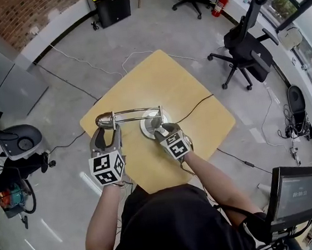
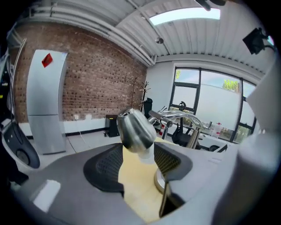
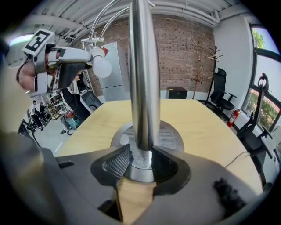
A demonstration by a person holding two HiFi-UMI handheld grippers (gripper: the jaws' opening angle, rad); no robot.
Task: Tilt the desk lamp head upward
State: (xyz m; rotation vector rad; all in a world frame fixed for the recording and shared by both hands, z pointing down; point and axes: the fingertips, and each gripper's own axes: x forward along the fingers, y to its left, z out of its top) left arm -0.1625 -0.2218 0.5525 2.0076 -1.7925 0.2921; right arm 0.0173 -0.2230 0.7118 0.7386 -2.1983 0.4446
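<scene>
— Where is the desk lamp?
— On the wooden bench, near the side closest to the person. Its round base lies flat on the top. 2 thin chrome arms reach toward the person's left and end in the lamp head, which is over the bench's left corner.
— And the left tool?
— Its 2 jaws are closed on the lamp head, with 1 ribbed pad against each side of the chrome shade. In the left gripper view the shade sits tilted between the pads, and the white bulb pokes out below it toward the bench.
— The right tool?
— It is clamped on the stem, low down and just above the base. The right gripper view shows the upright chrome tube pinched between both pads, with the base plate directly beneath them.
— Anything else nearby?
— A dark cord runs from the base across the bench toward its right edge. A black office chair stands on the grey floor, well apart from the bench.
</scene>
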